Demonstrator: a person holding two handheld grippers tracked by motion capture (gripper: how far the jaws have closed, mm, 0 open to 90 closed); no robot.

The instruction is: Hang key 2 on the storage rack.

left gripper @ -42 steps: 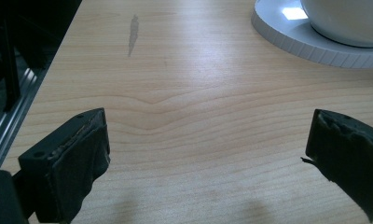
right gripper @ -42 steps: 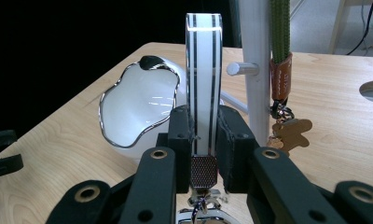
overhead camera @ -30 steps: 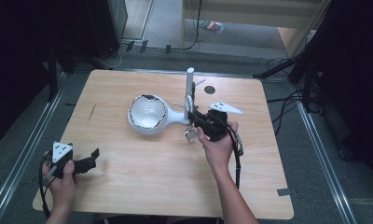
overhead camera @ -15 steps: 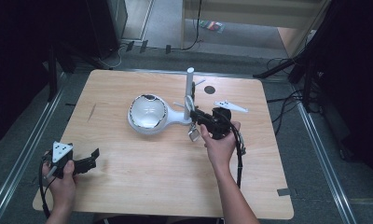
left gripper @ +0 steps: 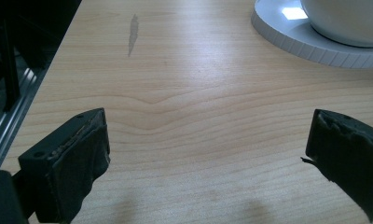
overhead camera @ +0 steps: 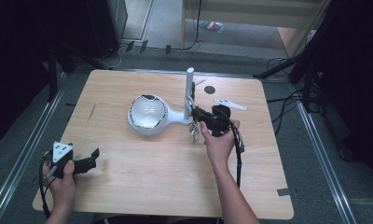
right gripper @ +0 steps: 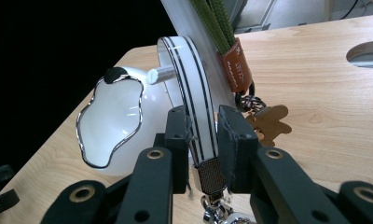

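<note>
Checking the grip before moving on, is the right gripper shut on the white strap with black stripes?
Shut: the right gripper has both black pads pressed against the white black-striped strap.

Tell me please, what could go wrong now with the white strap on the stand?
The right gripper is shut on the white strap, looped over a peg of the white stand. A sideways pull might tip the stand. The green keychain hangs just beside it and could snag.

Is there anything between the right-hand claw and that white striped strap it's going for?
Nothing is in between: the right gripper is already shut on the white striped strap, pads pressing both faces. A green lanyard with a brown tag hangs just beside it on the stand's post.
</note>
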